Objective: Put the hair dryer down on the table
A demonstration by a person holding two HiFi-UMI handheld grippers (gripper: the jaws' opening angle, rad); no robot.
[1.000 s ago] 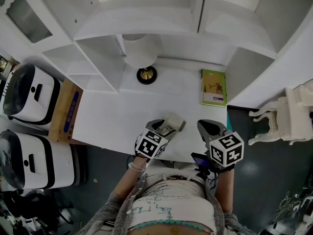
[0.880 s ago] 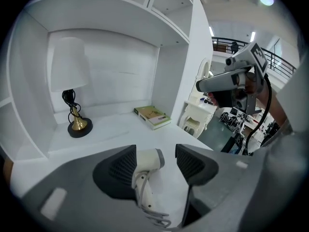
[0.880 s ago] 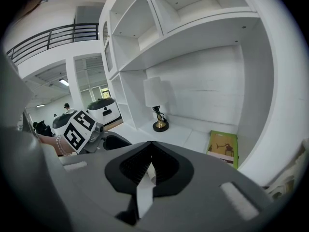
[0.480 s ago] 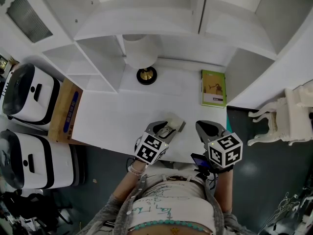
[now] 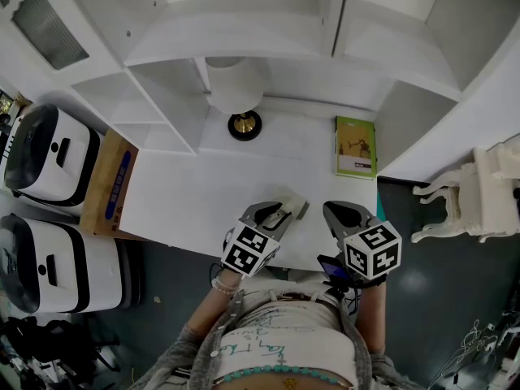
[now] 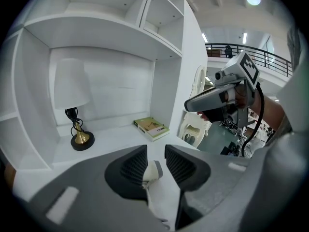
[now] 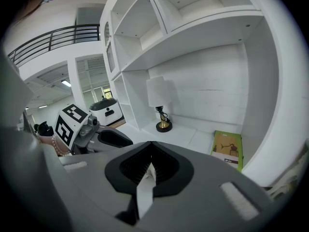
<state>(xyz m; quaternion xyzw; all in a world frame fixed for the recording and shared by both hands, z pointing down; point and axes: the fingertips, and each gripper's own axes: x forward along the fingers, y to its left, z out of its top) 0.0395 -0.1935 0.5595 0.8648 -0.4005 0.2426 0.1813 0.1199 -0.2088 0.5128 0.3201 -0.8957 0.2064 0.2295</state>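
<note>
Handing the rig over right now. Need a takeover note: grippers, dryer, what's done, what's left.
Left gripper: jaws apart, hair dryer between them, against one pad, gap at the other.
Right gripper: jaws together, empty, near the front edge of the table.
The hair dryer looks to lie on the table near that edge; lamp and book sit farther back.
Done: dryer seems set down and let go.
Left: draw the left gripper clear without dragging it.
</note>
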